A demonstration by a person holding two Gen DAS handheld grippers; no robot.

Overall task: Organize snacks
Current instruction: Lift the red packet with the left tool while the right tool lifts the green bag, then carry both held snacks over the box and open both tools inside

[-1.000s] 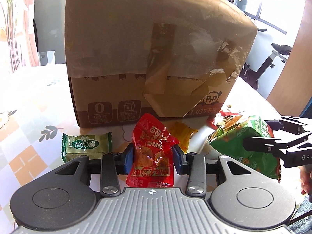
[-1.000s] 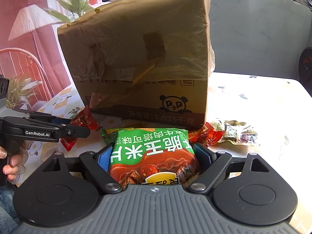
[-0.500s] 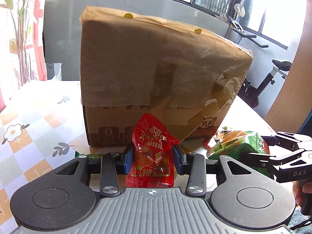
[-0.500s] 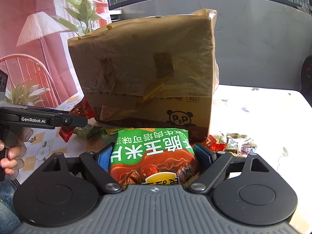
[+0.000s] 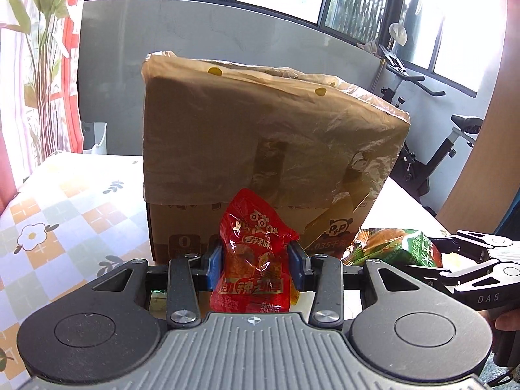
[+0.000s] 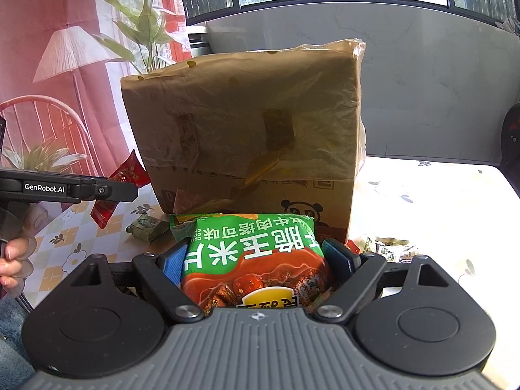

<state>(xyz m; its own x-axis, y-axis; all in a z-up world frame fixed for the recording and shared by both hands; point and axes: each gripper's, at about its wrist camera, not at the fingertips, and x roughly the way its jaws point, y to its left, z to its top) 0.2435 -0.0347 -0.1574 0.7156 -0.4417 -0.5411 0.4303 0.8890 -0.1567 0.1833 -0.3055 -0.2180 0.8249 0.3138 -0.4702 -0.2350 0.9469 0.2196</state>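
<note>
Above the flowered tablecloth [image 5: 65, 201], both grippers carry snacks toward the tall cardboard box [image 5: 260, 149], whose top is draped in a brown plastic liner. The left gripper [image 5: 255, 261] pinches a red spicy pouch [image 5: 252, 256] between its blue pads, while the right gripper [image 6: 260, 260] clamps a wide green corn-chip bag [image 6: 250, 253]. 2 risks stand out: the box rim sits high, so either packet could catch the loose liner and drag it in or tip the box; and the slick red pouch, held only at its middle, might slip free. A small green packet [image 6: 148, 226] and others lie on the table beside the box.
</note>
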